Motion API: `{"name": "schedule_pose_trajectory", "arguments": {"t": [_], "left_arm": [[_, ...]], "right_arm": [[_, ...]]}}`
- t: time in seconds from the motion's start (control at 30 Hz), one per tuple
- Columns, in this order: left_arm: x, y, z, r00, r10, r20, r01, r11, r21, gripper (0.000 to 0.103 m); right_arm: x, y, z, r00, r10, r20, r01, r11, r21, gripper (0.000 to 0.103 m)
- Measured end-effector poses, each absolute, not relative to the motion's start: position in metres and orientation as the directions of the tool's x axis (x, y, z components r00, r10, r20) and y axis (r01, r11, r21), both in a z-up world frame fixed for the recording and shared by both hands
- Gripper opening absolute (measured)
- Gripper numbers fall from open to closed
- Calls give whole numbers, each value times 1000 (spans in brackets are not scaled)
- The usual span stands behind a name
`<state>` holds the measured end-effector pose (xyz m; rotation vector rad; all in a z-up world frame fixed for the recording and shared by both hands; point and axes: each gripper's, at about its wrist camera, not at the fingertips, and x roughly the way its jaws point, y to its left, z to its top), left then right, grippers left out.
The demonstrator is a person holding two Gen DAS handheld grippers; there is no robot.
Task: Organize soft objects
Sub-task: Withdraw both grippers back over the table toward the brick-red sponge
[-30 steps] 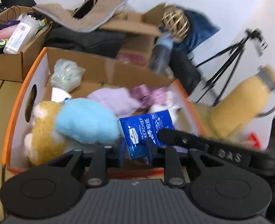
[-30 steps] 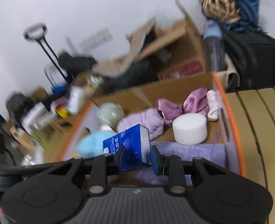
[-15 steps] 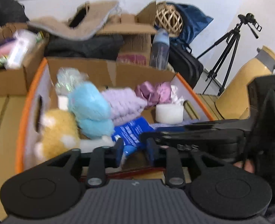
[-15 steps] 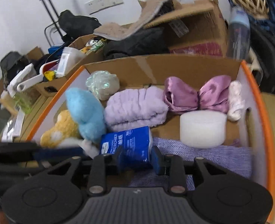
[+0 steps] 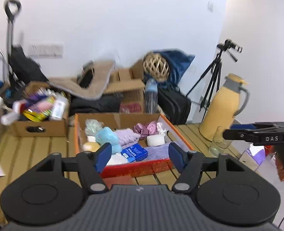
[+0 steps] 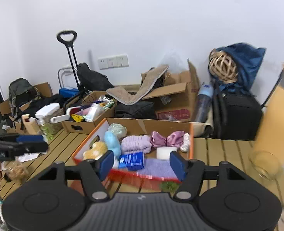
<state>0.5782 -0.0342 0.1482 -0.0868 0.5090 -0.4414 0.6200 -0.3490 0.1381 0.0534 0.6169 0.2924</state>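
Observation:
An orange-rimmed cardboard box (image 5: 180, 135) (image 6: 88, 141) on the slatted table holds soft things: a blue tissue pack (image 5: 134, 152) (image 6: 132, 160), a light blue plush (image 5: 107, 137) (image 6: 112, 143), a yellow plush (image 6: 95, 150), a lilac cloth (image 5: 127, 137) (image 6: 135, 144), a pink satin bow (image 5: 147, 127) (image 6: 167, 138), a white foam roll (image 5: 155, 140) (image 6: 166, 152) and a purple towel (image 6: 157, 168). My left gripper (image 5: 140, 158) and right gripper (image 6: 143, 162) are both open and empty, held back from the box's near edge.
A yellow thermos jug (image 5: 222, 105) and a glass jar (image 5: 218, 143) (image 6: 265, 163) stand right of the box. A second cardboard box (image 5: 38, 128) (image 6: 88, 123) of bottles sits at the left. Bags, boxes and a tripod (image 5: 215, 77) crowd behind the table.
The right gripper let go of the blue tissue pack, which now lies in the box. Both grippers opened and pulled back and up from the box.

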Motion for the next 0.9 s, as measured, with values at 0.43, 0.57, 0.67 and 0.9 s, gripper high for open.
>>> {"name": "schedule_pose_trajectory", "arguments": {"t": [0.43, 0.57, 0.67, 0.9], "left_arm": [[303, 6, 106, 927, -329, -179, 319, 944, -84, 102], [279, 9, 86, 911, -354, -211, 333, 934, -129, 103], [282, 7, 84, 918, -335, -211, 317, 942, -114, 103], [312, 11, 70, 912, -340, -229, 311, 938, -155, 103]], "right_arm": [[344, -325, 99, 891, 295, -344, -306, 952, 23, 88], [294, -315, 84, 906, 306, -293, -320, 947, 1, 100], [283, -312, 87, 921, 286, -264, -309, 950, -49, 100], [301, -308, 68, 941, 252, -227, -262, 965, -12, 100]]}}
